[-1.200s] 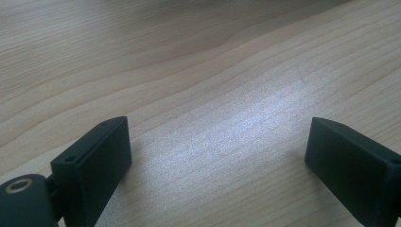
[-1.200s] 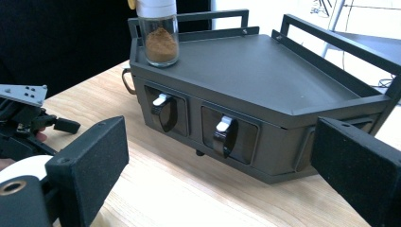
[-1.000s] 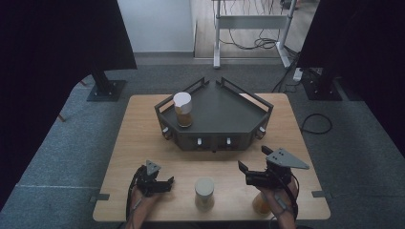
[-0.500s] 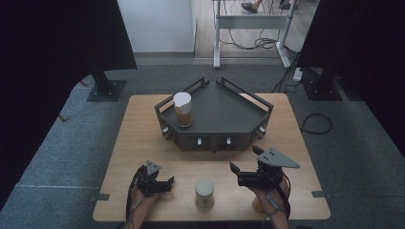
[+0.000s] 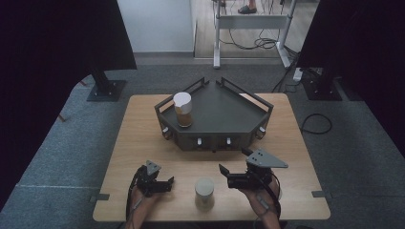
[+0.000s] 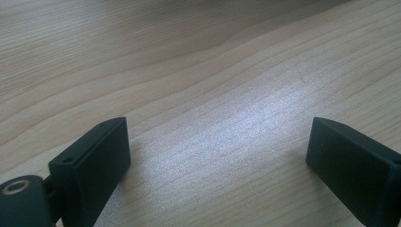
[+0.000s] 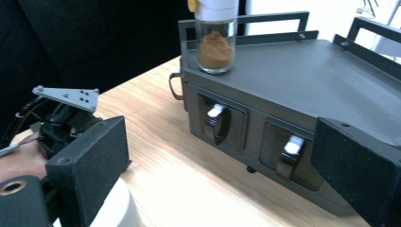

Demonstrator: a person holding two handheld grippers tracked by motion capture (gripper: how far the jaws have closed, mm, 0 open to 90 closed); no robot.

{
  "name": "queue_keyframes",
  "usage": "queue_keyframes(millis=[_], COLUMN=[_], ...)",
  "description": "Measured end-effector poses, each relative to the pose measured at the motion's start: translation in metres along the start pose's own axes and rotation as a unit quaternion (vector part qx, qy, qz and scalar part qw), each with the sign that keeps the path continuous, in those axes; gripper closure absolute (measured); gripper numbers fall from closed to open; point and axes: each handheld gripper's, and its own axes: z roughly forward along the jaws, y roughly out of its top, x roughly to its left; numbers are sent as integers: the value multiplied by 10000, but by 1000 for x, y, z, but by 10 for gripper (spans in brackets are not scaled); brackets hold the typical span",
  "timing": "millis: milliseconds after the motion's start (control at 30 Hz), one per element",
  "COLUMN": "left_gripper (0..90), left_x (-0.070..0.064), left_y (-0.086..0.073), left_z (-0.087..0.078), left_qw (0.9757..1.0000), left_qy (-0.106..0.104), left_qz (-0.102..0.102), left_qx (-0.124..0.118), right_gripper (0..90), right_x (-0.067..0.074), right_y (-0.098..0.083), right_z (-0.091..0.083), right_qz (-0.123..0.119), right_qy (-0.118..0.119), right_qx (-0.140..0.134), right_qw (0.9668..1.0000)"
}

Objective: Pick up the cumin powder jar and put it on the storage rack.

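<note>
Right gripper (image 5: 223, 171), jaws wide and empty, hovers just right of white-capped jar (image 5: 204, 192) at wooden table (image 5: 143, 138) front edge; left gripper (image 5: 168, 183), apparently resting on tabletop, jaws wide, empty.

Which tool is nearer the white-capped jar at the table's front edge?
Right. The right tool sits just beside the white-capped jar, jaws open, pointing across above it. The left tool lies farther off on the jar's other side, jaws open too.
</note>
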Motion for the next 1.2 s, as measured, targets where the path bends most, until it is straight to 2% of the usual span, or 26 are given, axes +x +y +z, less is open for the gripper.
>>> queue_keyframes(millis=[700,1200], left_gripper=[65,65], left_x=[0,0], left_y=[0,0], left_z=[0,0], left_qw=[10000,10000], left_qy=[4,2], left_qz=[-5,-5], left_qx=[-1,-2], right_gripper=[52,51], right_x=[13,24], right_y=[2,4], right_z=[21,35], right_qz=[-140,-241], right_qy=[354,657], right_qx=[-47,-65], right_qw=[9993,9975])
